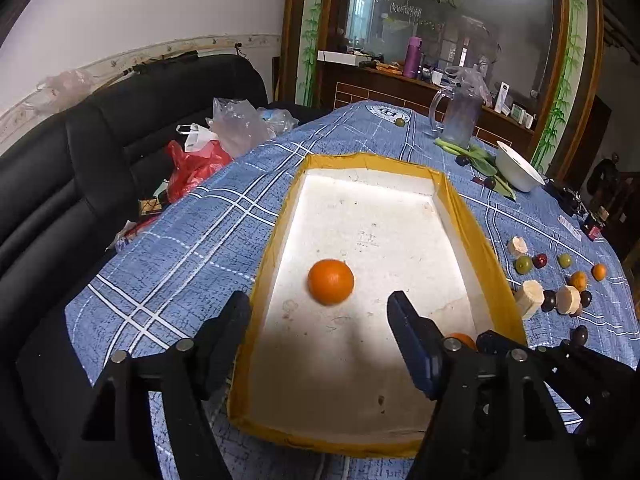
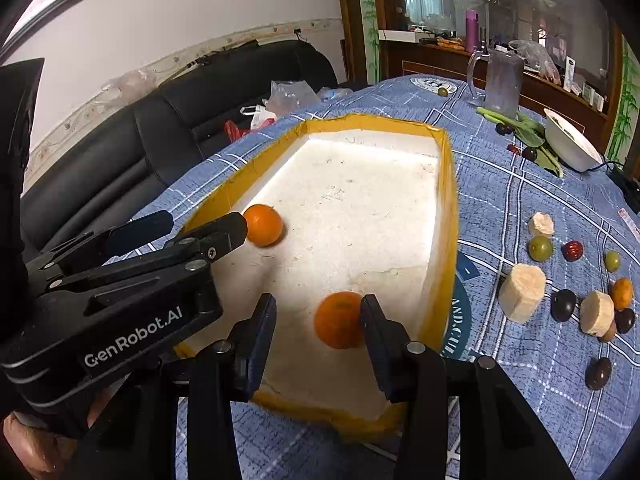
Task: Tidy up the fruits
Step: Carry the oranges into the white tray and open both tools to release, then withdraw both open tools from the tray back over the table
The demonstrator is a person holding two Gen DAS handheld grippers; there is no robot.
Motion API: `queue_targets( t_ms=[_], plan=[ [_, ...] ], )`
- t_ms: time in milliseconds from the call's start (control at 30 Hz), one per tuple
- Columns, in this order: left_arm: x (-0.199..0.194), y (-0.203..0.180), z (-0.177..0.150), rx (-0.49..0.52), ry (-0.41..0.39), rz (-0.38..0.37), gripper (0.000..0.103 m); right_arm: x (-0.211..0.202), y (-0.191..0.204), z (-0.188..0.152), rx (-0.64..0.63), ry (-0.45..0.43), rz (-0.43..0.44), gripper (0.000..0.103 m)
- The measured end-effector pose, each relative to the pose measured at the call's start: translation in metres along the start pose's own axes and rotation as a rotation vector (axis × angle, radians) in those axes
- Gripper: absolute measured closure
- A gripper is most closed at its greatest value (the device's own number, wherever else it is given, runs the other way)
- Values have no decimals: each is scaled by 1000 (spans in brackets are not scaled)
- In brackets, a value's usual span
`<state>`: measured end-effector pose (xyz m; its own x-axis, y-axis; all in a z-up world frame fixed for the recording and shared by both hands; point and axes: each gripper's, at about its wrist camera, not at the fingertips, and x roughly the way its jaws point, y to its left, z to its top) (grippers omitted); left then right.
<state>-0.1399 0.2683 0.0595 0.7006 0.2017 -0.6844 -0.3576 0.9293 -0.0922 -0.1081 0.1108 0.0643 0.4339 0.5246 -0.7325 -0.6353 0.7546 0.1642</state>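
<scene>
Fingers of my right hand-held gripper (image 2: pixel 318 330) are spread around an orange (image 2: pixel 339 320) resting in the foam tray (image 2: pixel 446 184); I would lift straight up so it stays put. My left hand-held gripper (image 1: pixel 318 316) is spread before a second orange (image 1: pixel 331 281). Remaining fruits (image 2: pixel 564 304) sit on the tabletop (image 2: pixel 500 208) beyond.

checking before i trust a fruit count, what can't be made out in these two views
- Near orange, left wrist view: mostly hidden behind the left gripper finger.
- Same orange, right wrist view: whether the right gripper touches it cannot be told.
- Brown item behind the pale cut chunk: mostly hidden.
- White bowl contents: too small.
</scene>
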Motion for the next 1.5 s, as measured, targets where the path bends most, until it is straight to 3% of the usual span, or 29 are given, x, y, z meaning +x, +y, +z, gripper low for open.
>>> queue_targets(
  t_ms=[333, 633, 1200, 1500],
  plan=[
    [-24, -15, 0, -2, -20, -10, 23, -33, -15, -13, 36, -53, 2, 52],
    [-38, -54, -7, 84, -21, -56, 23, -68, -46, -33, 91, -98, -26, 48],
    [-32, -138, -27, 257, 48, -173, 23, -136, -177, -85, 267, -108, -252, 47],
    [1, -187, -25, 330, 92, -232, 23, -140, -226, -86, 342, -106, -289, 47]
  ],
)
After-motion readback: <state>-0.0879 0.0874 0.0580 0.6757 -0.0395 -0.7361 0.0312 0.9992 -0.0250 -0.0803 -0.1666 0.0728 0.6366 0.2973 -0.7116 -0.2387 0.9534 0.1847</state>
